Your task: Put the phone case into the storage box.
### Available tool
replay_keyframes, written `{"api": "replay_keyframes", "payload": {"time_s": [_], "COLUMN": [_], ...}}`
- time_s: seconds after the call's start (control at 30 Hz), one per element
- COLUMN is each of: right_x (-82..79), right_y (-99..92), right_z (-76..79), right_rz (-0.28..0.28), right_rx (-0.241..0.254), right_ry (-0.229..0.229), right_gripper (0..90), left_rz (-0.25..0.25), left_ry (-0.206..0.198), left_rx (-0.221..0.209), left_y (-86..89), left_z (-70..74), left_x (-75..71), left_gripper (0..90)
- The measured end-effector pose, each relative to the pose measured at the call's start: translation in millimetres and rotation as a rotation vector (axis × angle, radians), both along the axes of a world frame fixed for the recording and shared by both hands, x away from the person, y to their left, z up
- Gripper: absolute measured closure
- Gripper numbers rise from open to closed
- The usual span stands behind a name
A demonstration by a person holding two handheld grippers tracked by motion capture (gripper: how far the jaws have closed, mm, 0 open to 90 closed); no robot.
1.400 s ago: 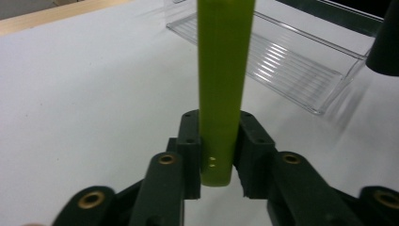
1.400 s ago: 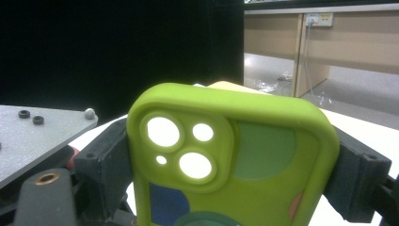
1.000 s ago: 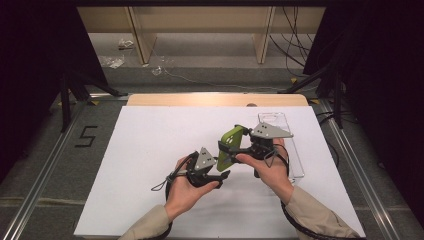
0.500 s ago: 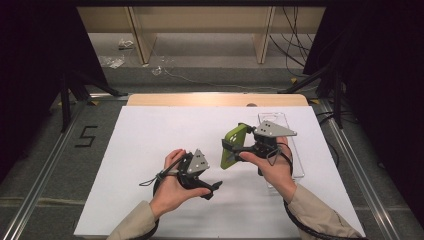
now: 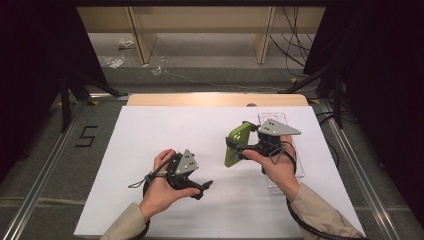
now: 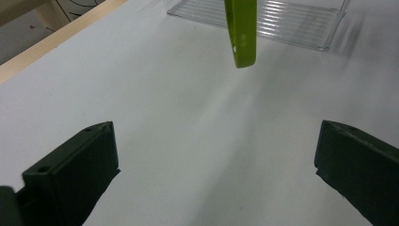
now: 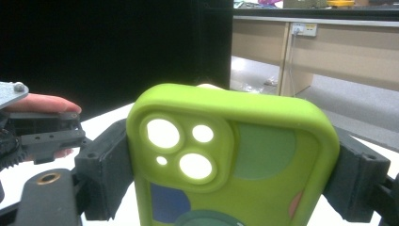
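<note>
Table: a wooden table carries the scene; its bare wood shows as a strip along the far edge.
White sheet: a white sheet covers the table from that strip to the near edge; both hands work over its near half.
Clear tray: a ribbed transparent tray lies flat on the sheet toward the right edge, partly under the right hand; in the left gripper view it lies beyond the case.
Right gripper: the right gripper is held above the sheet right of centre, just left of the tray, a grey three-cornered plate on top. Its jaws are clamped on the two long sides of the phone case; in the right gripper view a black pad presses on each side.
Left gripper: the left gripper is held left of centre toward the near edge, well apart from the case. Its jaws have just been opening and stand wide apart with only bare sheet between them, as the left gripper view shows.
Phone case: a lime-green phone case stands upright on edge in the right gripper, clear of the sheet. Its back faces the right gripper's camera, showing a raised camera block with round cut-outs and blue, green and pink patches. From the left gripper view its edge hangs above the sheet in front of the tray.
</note>
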State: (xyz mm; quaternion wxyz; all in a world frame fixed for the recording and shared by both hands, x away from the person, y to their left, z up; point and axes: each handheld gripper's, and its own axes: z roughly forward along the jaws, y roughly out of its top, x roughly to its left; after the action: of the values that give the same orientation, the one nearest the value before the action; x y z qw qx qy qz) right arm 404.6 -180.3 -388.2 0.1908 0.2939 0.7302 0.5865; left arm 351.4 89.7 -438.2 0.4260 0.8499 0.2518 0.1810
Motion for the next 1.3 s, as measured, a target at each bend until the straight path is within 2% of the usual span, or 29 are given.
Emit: {"api": "replay_keyframes", "payload": {"time_s": [0.3, 0.6, 1.3], "right_x": [1.5, 3.5, 11.6], "right_y": [-5.8, -12.7, -39.8], "right_z": [3.2, 7.8, 21.4], "right_rz": [-0.018, -0.039, -0.127], "right_rx": [0.000, 0.004, 0.032], "right_ry": [-0.006, -0.015, -0.042], "right_gripper": [16.7, 16.8, 16.8], "left_rz": [0.003, 0.037, 0.111], "left_ry": [0.003, 0.004, 0.003], "left_rx": [-0.005, -0.015, 0.006], "left_y": [13.1, 31.1, 60.6], "left_z": [-2.6, -5.3, -12.3], "left_x": [-3.9, -7.6, -12.1], "left_gripper": [0.0, 0.0, 0.0]}}
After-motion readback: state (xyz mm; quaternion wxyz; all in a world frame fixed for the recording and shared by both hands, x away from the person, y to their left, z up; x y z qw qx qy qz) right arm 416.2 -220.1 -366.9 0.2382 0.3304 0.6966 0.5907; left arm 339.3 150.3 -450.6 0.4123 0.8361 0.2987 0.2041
